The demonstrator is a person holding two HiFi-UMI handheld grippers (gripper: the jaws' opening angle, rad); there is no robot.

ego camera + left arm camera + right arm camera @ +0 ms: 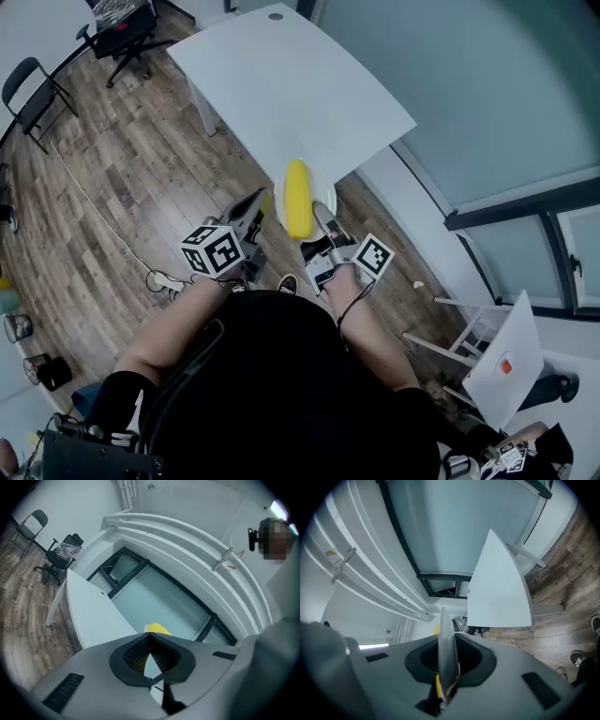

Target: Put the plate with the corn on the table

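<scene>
- Marker cubes [214, 249] on my grippers: black-and-white square patterns
- Table [291, 84]: white top, its near edge right at the plate's far side; wooden floor [141, 169] under my grippers
- Plate [325, 190]: white, held in the air between my two grippers
- Corn [296, 197]: one yellow cob lying lengthwise on the plate
- My left gripper [255, 208]: jaws closed on the plate's left rim
- My right gripper [319, 222]: jaws nearly together, pinching the right rim

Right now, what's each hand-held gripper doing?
Left hand-held gripper: closed on the plate rim.
Right hand-held gripper: closed on the plate's opposite rim; corn on it.
</scene>
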